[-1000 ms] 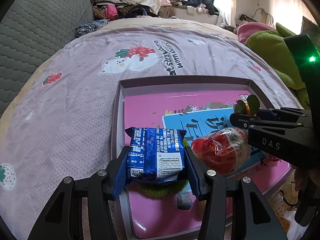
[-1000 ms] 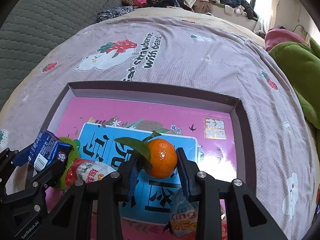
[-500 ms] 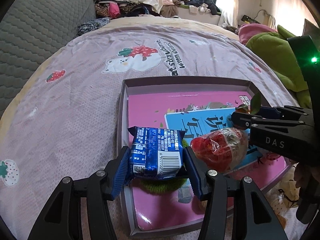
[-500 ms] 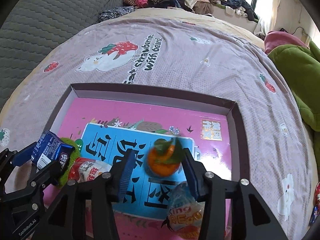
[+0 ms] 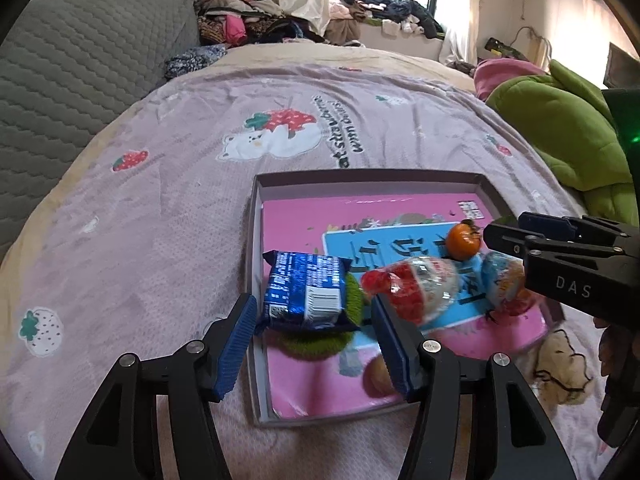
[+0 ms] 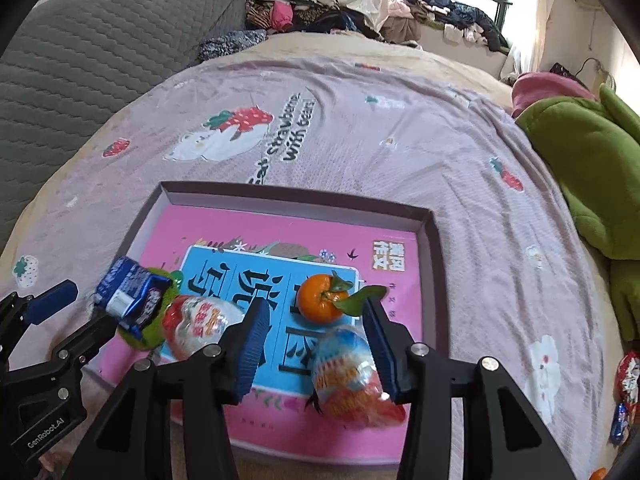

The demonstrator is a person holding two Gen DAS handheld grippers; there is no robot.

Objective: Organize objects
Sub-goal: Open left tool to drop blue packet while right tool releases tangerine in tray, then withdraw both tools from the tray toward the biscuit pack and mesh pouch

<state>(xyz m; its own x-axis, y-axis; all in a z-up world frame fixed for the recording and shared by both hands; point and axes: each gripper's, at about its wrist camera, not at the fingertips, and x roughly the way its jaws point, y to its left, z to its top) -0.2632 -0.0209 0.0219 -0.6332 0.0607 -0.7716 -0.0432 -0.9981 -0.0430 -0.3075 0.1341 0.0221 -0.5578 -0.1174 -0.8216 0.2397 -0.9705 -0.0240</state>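
Between the spread blue pads of the left tongs [image 5: 316, 338], a blue snack packet [image 5: 306, 295] lies on a green fuzzy thing [image 5: 320, 340] at the near left corner of the shallow box lid [image 5: 254, 264], which rests on the bed's strawberry-and-bear blanket [image 5: 160, 208]. Both pads stand clear of the packet's sides, so the left tongs are wide open and hold nothing. Just to the right of the left tongs' right pad sits a clear-wrapped red sweet pack [image 5: 416, 288], a little blurred, and beyond it, near the right tongs' black body, an orange-and-blue wrapped egg-shaped treat [image 5: 502, 280]. In the right wrist view the right tongs [image 6: 316, 336] are also open wide and grip nothing. The mandarin [image 6: 320, 298], with its green leaf [image 6: 358, 299] pointing toward the right pad, lies on the pink-and-blue printed floor of the lid just ahead of the fingertips, in line with the gap and apart from both pads. The egg-shaped treat [image 6: 346, 372] lies in the gap nearer the camera, close against the right pad; whether it touches cannot be told. To the left of the left pad is the red sweet pack [image 6: 198, 326], and further left the blue packet [image 6: 132, 294] on the green thing [image 6: 156, 328]. A green plush [image 6: 584, 184] lies on the bed well off to the right.
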